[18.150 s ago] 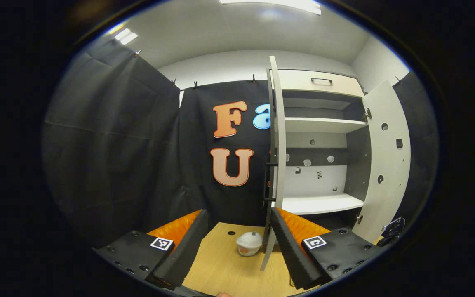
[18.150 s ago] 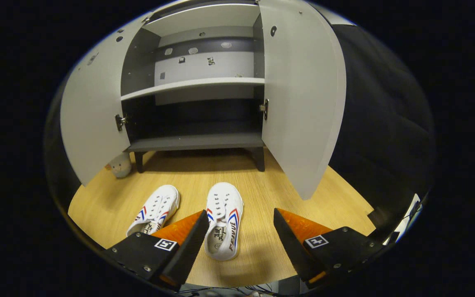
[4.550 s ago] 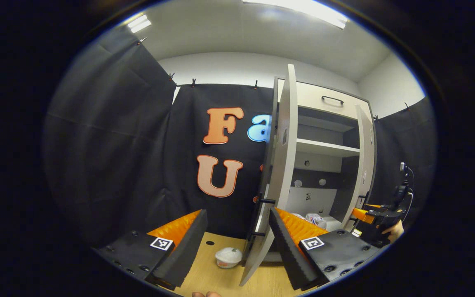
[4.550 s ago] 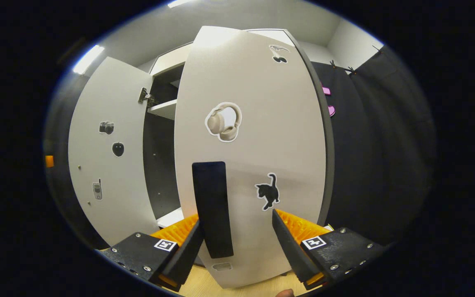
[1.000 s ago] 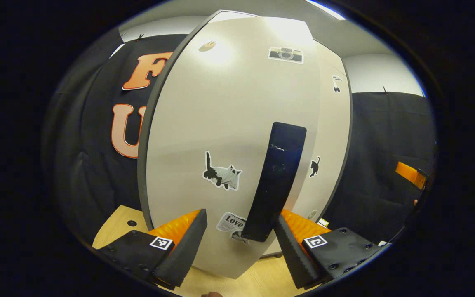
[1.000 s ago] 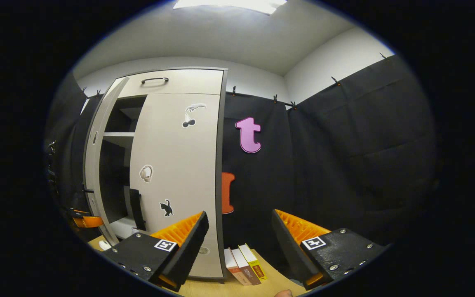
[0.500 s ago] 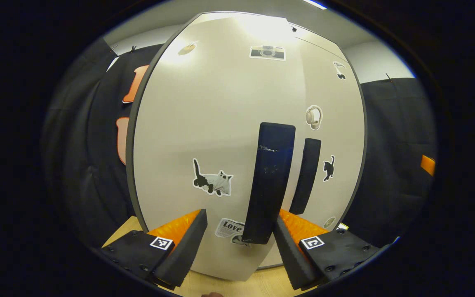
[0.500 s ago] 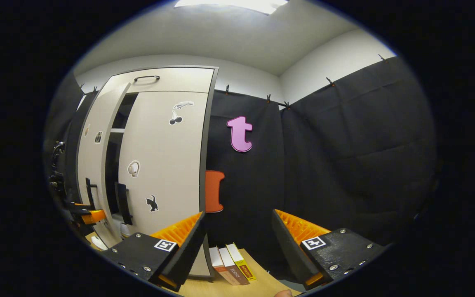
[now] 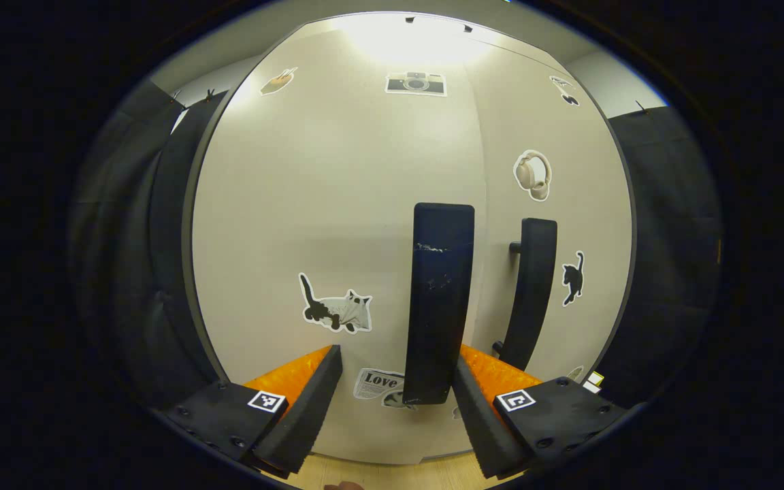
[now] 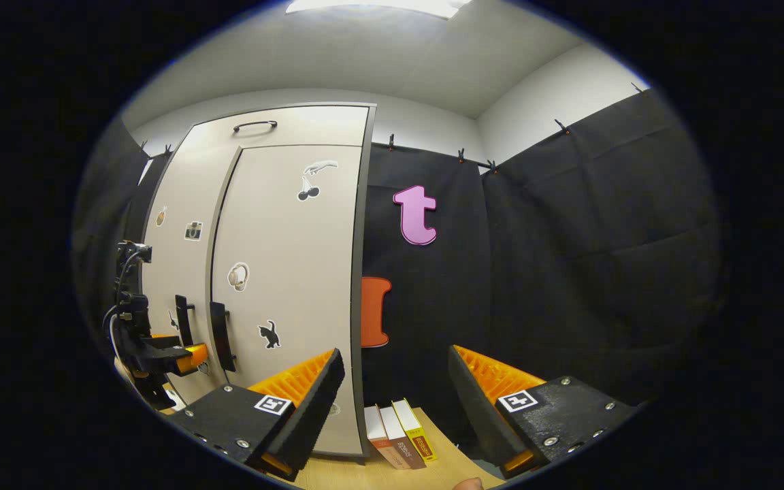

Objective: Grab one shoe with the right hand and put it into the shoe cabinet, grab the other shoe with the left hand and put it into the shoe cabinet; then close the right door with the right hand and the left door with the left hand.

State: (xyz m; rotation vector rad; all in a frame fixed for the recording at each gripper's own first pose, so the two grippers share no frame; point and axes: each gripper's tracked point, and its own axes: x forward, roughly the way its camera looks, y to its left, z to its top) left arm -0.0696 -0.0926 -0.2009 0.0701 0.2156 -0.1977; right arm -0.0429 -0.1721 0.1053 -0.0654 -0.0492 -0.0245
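Two doors, the left door [image 9: 337, 204] and the right door [image 9: 555, 204], lie flush on the cabinet [image 10: 276, 129], each with one black handle. The left gripper [image 9: 395, 401] faces the left door close up, spread wide, its handle [image 9: 438, 306] between the fingers, whether touching cannot be told. The right gripper [image 10: 392, 401] stands wide and empty off the cabinet's right edge, above three books [image 10: 399, 425] on the floor.
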